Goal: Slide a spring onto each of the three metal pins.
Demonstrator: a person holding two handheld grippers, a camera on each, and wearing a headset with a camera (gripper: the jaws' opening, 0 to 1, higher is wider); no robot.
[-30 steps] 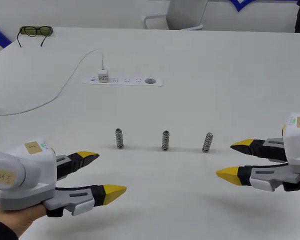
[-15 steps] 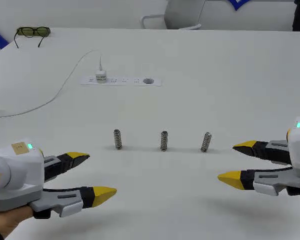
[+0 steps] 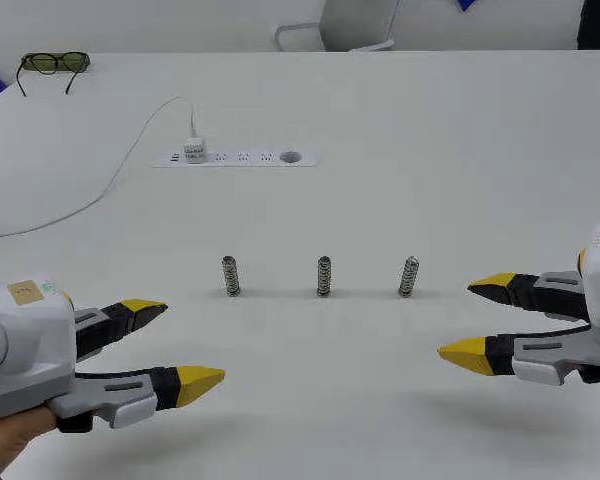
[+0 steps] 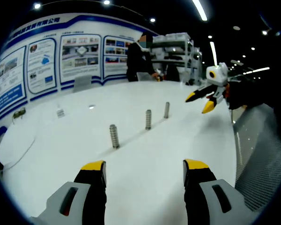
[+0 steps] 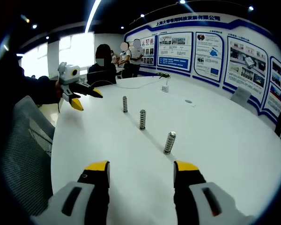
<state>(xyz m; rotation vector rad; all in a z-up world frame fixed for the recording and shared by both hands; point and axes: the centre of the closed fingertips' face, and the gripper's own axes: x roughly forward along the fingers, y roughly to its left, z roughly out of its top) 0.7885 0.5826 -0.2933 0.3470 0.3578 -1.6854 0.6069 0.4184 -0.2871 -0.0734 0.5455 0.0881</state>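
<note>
Now backing off, by the look of it. Across the broad white table, nothing in hand. At lower left, the left gripper, fingers spread wide and empty, drawn a little further from the row than a second ago. At the right edge, the right gripper, likewise spread and holding nothing, hardly shifted. Farther back, a power strip with its cable, and glasses near the far corner. Between the grippers, well apart from both, a row of three: left spring, middle spring, right spring, each upright and unmoved, presumably over its pin, coils hiding it. Seems to leave no spring to slide on, so likely finished.
</note>
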